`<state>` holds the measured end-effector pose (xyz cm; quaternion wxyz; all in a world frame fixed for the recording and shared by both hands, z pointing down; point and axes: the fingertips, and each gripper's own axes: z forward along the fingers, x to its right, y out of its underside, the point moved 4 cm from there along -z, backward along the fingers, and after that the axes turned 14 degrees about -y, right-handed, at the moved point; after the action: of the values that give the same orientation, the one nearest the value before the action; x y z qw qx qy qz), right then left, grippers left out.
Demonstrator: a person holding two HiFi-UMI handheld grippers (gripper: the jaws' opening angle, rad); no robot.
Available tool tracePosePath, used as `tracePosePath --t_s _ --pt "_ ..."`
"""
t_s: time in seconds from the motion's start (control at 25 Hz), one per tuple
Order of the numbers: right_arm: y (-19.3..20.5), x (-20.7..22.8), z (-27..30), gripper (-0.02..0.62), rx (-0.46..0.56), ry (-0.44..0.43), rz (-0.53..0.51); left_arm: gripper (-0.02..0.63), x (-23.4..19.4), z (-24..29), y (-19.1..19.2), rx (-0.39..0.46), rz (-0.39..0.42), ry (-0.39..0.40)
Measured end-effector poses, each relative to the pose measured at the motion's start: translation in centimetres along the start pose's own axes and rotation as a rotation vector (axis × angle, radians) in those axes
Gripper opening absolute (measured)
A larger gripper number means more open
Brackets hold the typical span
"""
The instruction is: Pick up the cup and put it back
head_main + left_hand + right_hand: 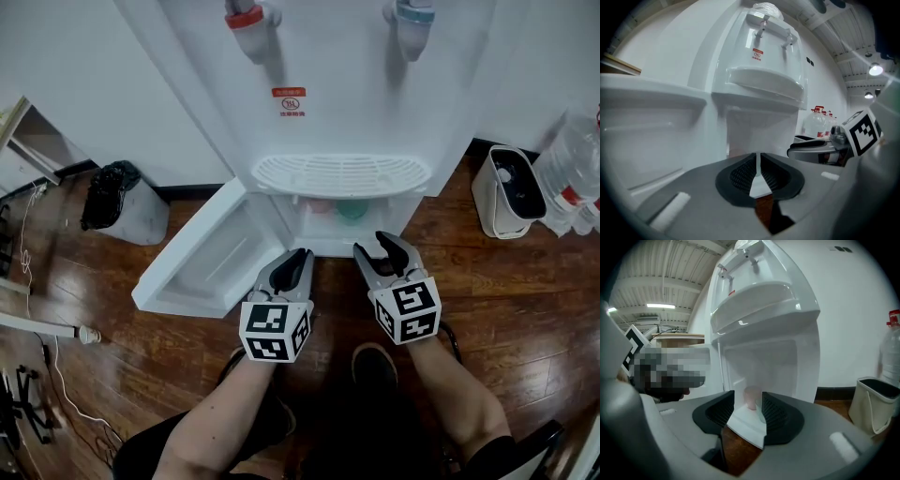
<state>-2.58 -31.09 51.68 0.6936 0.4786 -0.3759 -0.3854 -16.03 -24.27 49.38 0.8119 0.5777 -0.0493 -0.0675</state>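
A pink cup [319,204] and a green cup [352,210] stand side by side in the low compartment of the white water dispenser [347,103], whose door [202,267] hangs open to the left. Both of my grippers hover over the floor just in front of that compartment. My left gripper [298,258] [759,161] has its pads almost together, with only a thin slit between them and nothing held. My right gripper [380,246] [747,404] is open and empty. In the right gripper view the pink cup [751,398] shows through its gap, still some way ahead.
A bin with a black bag [117,202] sits left of the dispenser. At the right are a white bin [511,192] and large water bottles [572,173]. The drip tray [342,175] juts out above the compartment. The floor [525,291] is dark wood. Cables [56,375] lie at the lower left.
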Motion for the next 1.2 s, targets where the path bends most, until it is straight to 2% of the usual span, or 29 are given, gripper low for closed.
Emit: tracePosePath --t_s 0.12,0.28,0.36,0.64,0.92,1.12,1.2 --pt "1.6 0.5 0.6 0.219 -0.01 0.015 0.025 0.1 0.5 0.7 0.9 -0.02 0.015 0.007" --pt "3.2 1.2 1.8 0.299 -0.033 0.033 0.034 0.1 0.8 1.4 1.9 -0.038 0.013 0.028" --pt "3.9 1.3 2.3 0.313 -0.044 0.033 0.03 0.1 0.7 1.8 2.4 -0.042 0.007 0.032" --pt "5.6 2.4 3.8 0.33 -0.04 0.06 0.064 0.101 0.2 3.4 4.6 -0.091 0.026 0.029" --pt "6.9 3.8 5.6 0.355 -0.027 0.094 0.064 0.1 -0.6 5.3 5.1 -0.058 -0.011 -0.006" --pt "7.8 4.7 6.8 0.359 -0.038 0.138 0.091 0.1 -0.6 7.0 6.3 -0.046 0.065 -0.038" --pt "8.4 4.4 7.2 0.359 -0.046 0.136 0.09 0.1 -0.8 7.5 6.9 -0.052 0.053 -0.039"
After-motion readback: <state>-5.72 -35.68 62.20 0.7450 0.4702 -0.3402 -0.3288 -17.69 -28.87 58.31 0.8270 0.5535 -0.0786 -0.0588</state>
